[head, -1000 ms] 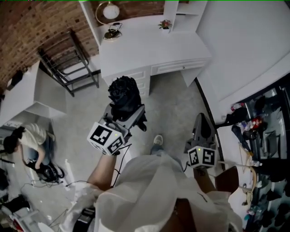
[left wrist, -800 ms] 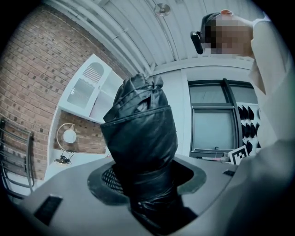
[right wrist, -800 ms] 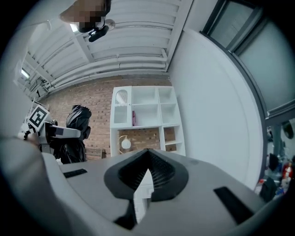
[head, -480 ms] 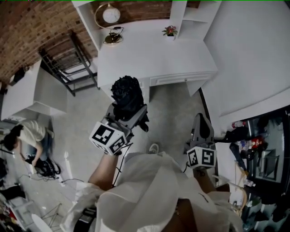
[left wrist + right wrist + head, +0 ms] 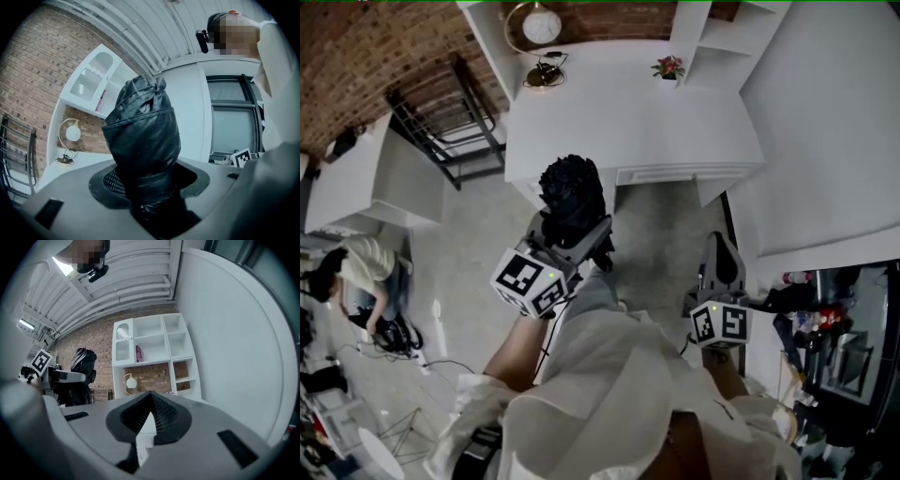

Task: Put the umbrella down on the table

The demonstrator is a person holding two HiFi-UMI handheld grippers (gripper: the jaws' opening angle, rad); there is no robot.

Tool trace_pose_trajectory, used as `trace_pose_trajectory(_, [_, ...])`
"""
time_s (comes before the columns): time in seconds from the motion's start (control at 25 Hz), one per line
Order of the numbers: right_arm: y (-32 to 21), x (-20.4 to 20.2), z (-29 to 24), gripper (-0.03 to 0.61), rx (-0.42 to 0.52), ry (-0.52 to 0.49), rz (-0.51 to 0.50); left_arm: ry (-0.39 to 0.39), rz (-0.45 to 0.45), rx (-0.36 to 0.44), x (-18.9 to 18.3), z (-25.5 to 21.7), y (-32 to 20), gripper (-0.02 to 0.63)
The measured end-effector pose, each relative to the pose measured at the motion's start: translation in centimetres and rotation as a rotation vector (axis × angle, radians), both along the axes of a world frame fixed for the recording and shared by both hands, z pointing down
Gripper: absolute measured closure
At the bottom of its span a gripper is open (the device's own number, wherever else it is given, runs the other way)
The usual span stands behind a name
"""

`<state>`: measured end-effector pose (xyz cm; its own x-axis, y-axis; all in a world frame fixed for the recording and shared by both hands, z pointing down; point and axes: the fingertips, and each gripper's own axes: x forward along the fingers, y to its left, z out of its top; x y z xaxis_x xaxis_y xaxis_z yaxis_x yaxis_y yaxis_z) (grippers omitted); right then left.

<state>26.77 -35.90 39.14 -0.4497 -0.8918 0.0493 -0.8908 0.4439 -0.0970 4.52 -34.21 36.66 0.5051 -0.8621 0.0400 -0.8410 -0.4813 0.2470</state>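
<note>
A folded black umbrella (image 5: 572,195) is clamped in my left gripper (image 5: 574,234), which is shut on its lower part while the bunched top sticks out past the jaws. In the left gripper view the umbrella (image 5: 143,140) fills the space between the jaws of the left gripper (image 5: 147,187). It hangs over the floor just in front of the white table (image 5: 656,127). My right gripper (image 5: 721,255) is held to the right, shut with nothing in it. The right gripper view shows the right gripper (image 5: 151,397) with its tips together, and the umbrella (image 5: 80,363) at far left.
On the table's back edge stand a round lamp (image 5: 542,26) and a small potted plant (image 5: 667,67). A black metal rack (image 5: 450,112) is to the left. A person (image 5: 356,272) crouches at far left. A cluttered shelf (image 5: 834,319) is at right.
Both grippers have been carried forward towards the white table, which now lies closer and lower in the head view. The umbrella stays in the left gripper's hold.
</note>
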Motion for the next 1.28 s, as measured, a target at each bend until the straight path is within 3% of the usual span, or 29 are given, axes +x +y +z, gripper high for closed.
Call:
trace_pose_trajectory(0.76, [-22.2,-12.4,1.1,0.560,-0.035,0.044,-0.091,0.039,0.063,-0.042,-7.0,3.1,-22.7,0.345])
trace_pose_trajectory(1.0, [-26.8,-16.3,2.7,0.560,-0.075,0.078,-0.135,0.073,0.073,-0.099,-9.5,5.1,-27.4,0.344])
trace_pose_trajectory(1.28, [-29.5,-19.1,5.0,0.561,-0.142,0.047,-0.164,0.110,0.070,-0.179,-12.2,7.8,-30.4,0.344])
